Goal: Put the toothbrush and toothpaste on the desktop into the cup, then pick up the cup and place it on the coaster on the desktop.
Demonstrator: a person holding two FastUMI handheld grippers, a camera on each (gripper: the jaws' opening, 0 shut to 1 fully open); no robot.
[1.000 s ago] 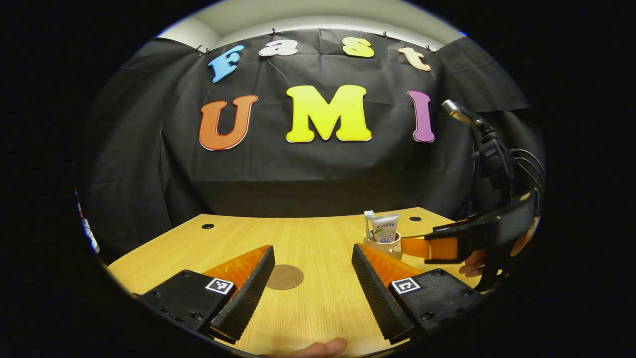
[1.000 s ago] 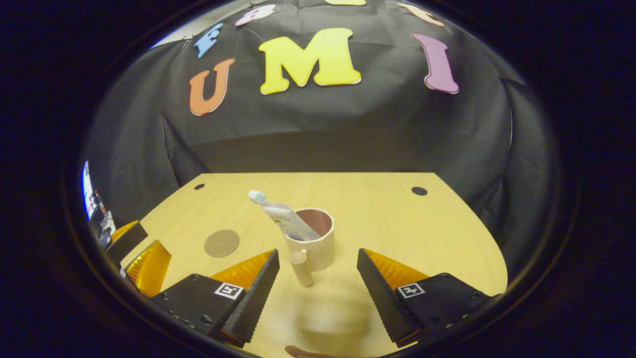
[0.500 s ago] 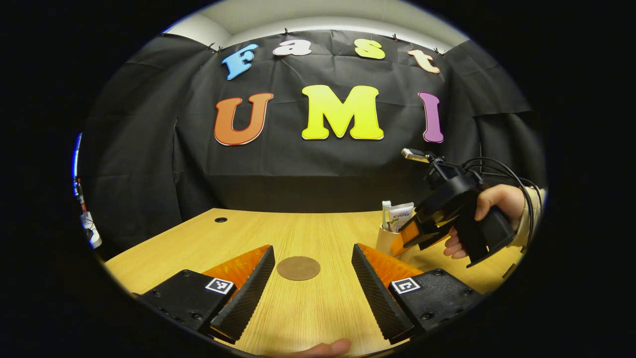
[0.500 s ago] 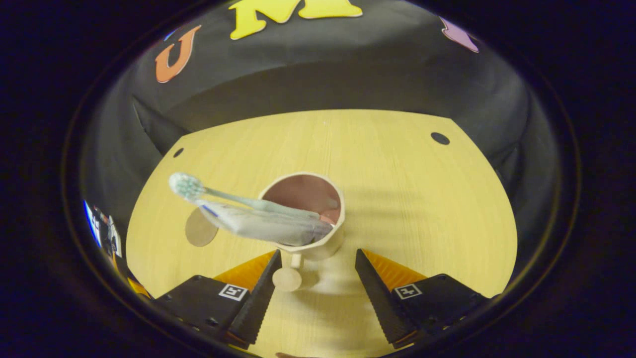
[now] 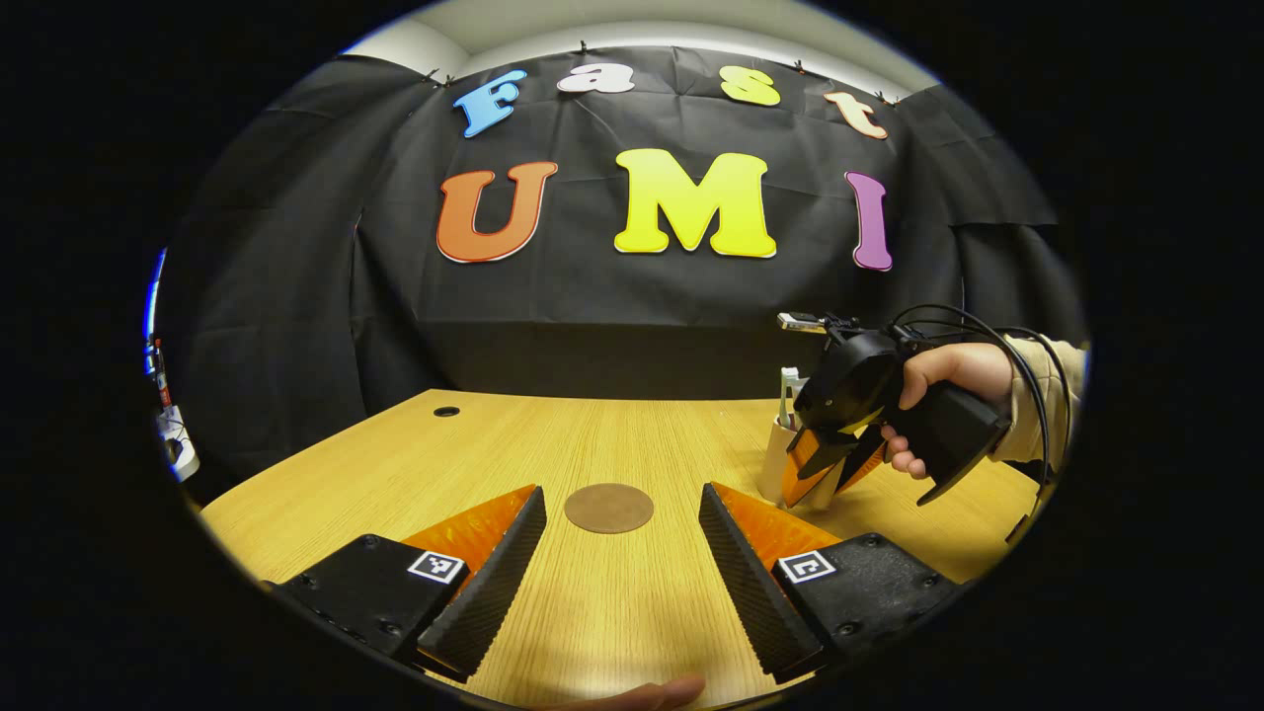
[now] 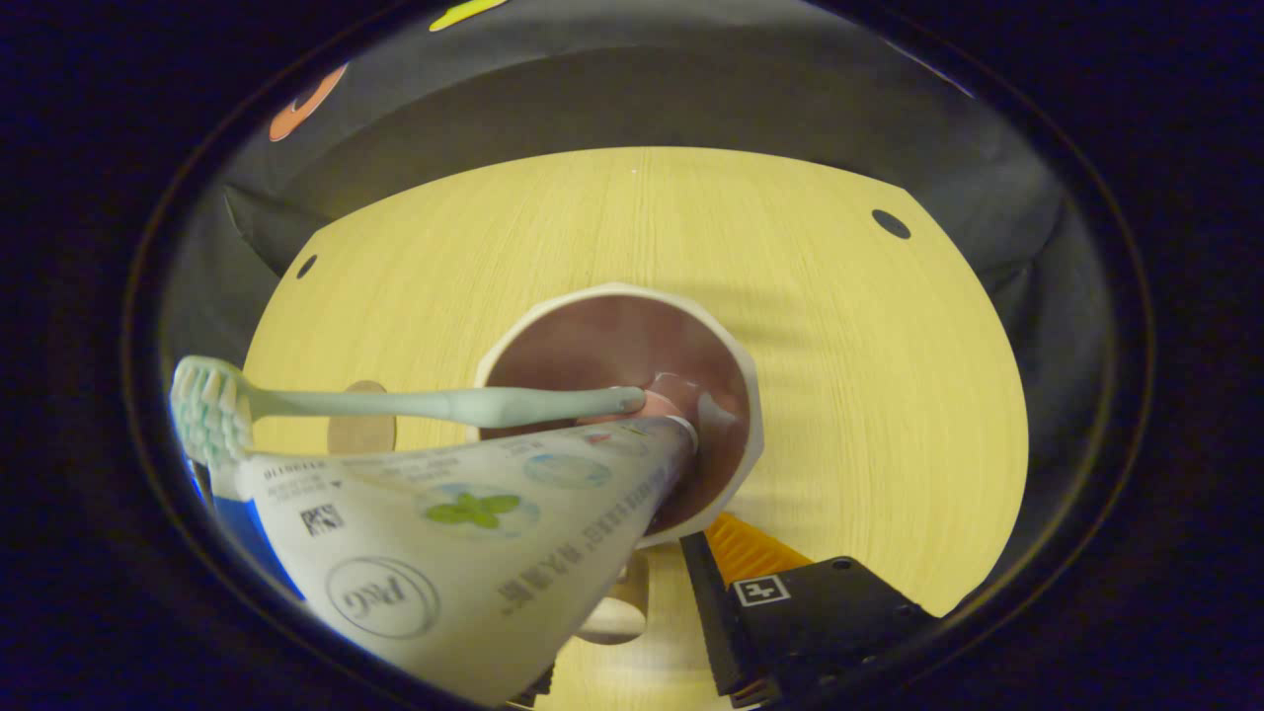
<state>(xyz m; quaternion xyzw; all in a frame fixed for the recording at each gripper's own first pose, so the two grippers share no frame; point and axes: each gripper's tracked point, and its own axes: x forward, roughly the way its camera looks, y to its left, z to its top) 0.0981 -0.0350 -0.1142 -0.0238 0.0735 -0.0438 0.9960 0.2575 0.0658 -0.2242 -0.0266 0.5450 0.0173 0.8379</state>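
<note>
While the right gripper (image 5: 828,464) has dropped from above the cup (image 5: 777,462) to straddle its handle (image 6: 614,612), its jaws stay spread apart, one orange finger on each side, nothing pinched yet. In the right gripper view the cup's brown inside now looms much larger than half a second ago, and the camera looks almost straight down into it. The toothpaste tube (image 6: 464,553) leans out over the rim toward the lens and hides that gripper's left finger; the ribbed right finger sits just beside the cup's wall. The toothbrush (image 6: 415,403) lies across the rim above the tube, bristles pointing away from the cup.

In the left gripper view a hand (image 5: 938,380) grips the right gripper's black body, tilted down more steeply than before. The left gripper (image 5: 622,568) hovers low over the wooden desktop (image 5: 592,444), jaws wide and empty, much as earlier, with the coaster (image 5: 608,508) lying flat just beyond its fingertips, well apart from the cup.

Counted: one cup, one toothbrush, one toothpaste tube, one round brown coaster, two grippers. Both toothbrush and tube stand inside the cup, which rests on the desktop.
</note>
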